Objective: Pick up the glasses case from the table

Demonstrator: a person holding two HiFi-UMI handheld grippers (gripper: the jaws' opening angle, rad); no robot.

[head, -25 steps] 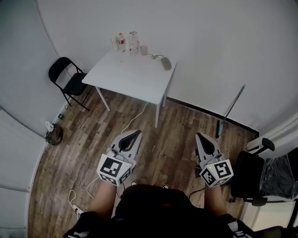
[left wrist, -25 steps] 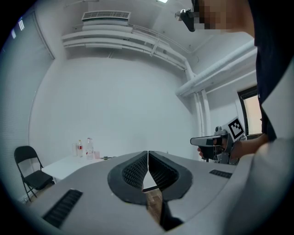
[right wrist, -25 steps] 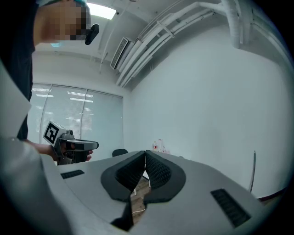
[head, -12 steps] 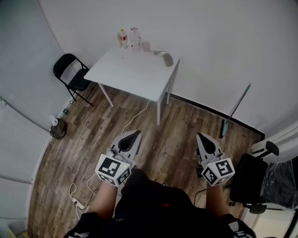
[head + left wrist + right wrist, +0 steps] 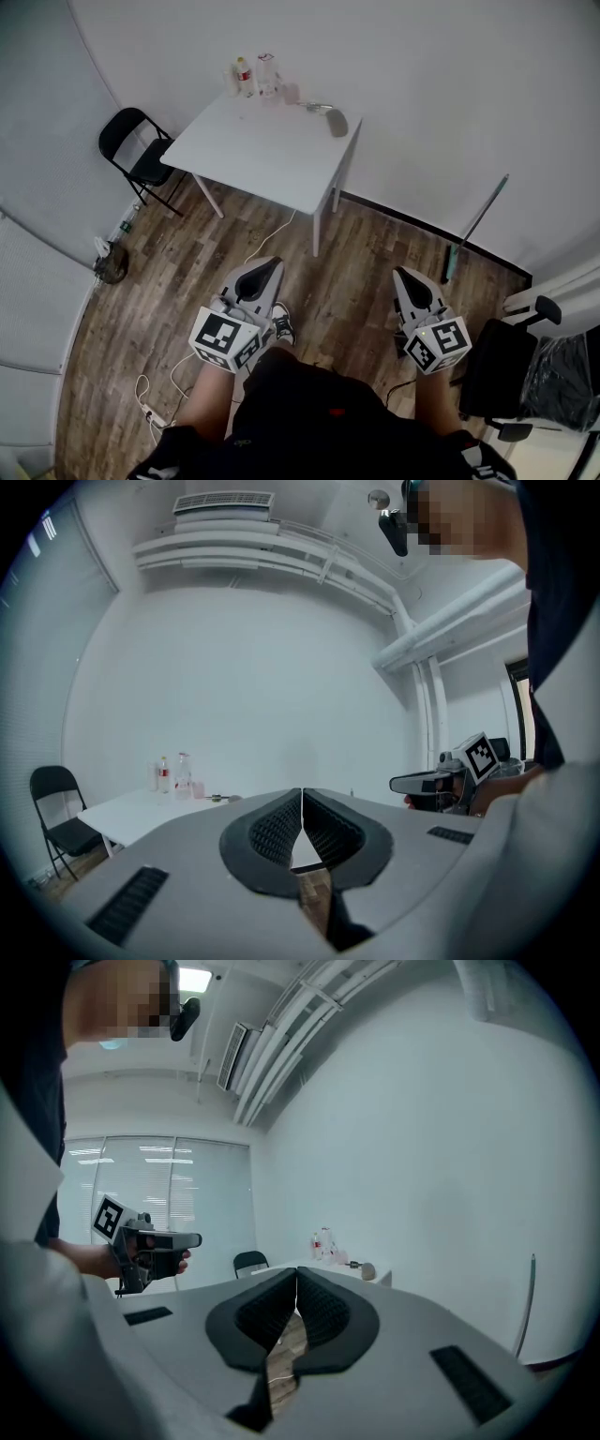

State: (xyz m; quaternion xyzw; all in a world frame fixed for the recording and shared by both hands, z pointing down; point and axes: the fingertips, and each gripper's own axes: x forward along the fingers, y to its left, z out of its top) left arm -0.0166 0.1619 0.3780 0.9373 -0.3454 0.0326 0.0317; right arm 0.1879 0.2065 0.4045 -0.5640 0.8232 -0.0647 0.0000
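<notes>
The grey oval glasses case (image 5: 337, 123) lies near the far right corner of the white table (image 5: 272, 155), far ahead of both grippers. My left gripper (image 5: 266, 269) and right gripper (image 5: 404, 276) are held level over the wooden floor, well short of the table, both shut and empty. In the left gripper view the jaws (image 5: 302, 794) meet at the tips, with the case (image 5: 232, 798) small and distant. From the right gripper (image 5: 296, 1272) the case (image 5: 367, 1270) shows at the table's end.
Bottles (image 5: 244, 73) and a pink cup (image 5: 289, 95) stand at the table's back edge, with glasses (image 5: 316, 107) beside the case. A black folding chair (image 5: 137, 153) is left of the table. A broom (image 5: 474, 228) leans on the wall; an office chair (image 5: 511, 366) stands at right.
The person has stepped towards the table and a shoe now shows beside the left gripper. Both grippers moved forward with the person and stayed shut.
</notes>
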